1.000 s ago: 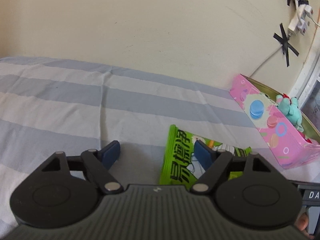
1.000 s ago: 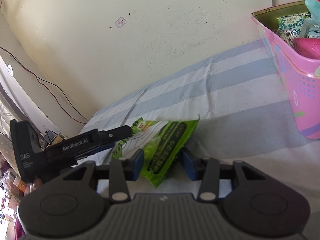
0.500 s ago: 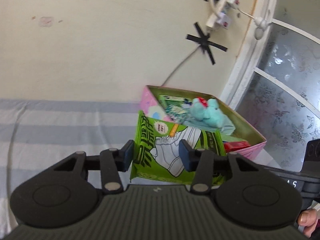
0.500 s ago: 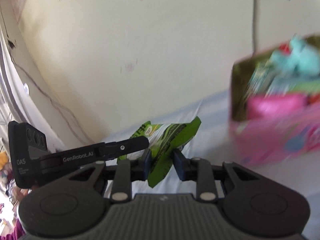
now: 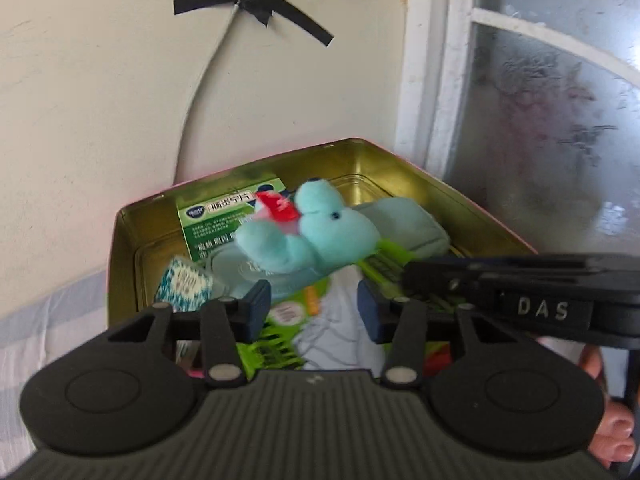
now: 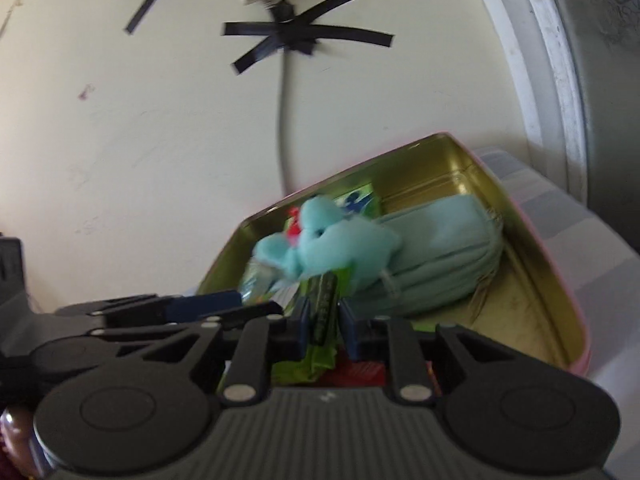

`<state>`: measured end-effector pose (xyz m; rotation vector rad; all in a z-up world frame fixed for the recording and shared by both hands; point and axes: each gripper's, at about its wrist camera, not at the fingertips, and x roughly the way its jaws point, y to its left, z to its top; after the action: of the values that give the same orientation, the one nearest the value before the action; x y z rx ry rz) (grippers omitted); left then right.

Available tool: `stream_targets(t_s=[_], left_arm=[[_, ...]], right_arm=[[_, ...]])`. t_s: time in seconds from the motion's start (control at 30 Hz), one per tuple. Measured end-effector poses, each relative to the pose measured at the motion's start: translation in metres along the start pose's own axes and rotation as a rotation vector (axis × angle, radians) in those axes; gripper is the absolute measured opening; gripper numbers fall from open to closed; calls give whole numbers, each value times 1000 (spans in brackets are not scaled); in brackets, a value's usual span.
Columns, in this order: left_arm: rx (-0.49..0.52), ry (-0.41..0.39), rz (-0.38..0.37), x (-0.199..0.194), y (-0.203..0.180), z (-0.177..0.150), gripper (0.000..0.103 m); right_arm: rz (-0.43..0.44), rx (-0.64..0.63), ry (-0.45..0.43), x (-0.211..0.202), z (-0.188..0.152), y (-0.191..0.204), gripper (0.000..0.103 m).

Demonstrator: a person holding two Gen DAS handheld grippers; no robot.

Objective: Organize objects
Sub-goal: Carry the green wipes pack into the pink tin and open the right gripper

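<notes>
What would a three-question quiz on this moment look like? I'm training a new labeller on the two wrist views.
1. True or false: the green packet is pinched between the right gripper fingers.
2. What holds the teal plush toy? A) the pink tin B) a drawer C) a bag
3. Fill in: the left gripper straddles the packet over the tin, and its jaws stand ____.

Key: 1 true; 2 A; 3 apart, pads near the packet's edges, though contact is unclear.
</notes>
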<state>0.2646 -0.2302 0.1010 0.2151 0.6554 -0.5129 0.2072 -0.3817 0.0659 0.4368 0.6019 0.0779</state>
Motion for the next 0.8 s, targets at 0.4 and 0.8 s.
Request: stream_targets(t_s=[0.4, 0.8], left_arm=[[-21, -34, 166, -18, 10, -7, 66], [-6, -51, 236, -85, 2, -52, 79]], right_arm=[[10, 52, -206, -42, -23, -10, 34], [12, 48, -293, -95, -79, 38, 50]])
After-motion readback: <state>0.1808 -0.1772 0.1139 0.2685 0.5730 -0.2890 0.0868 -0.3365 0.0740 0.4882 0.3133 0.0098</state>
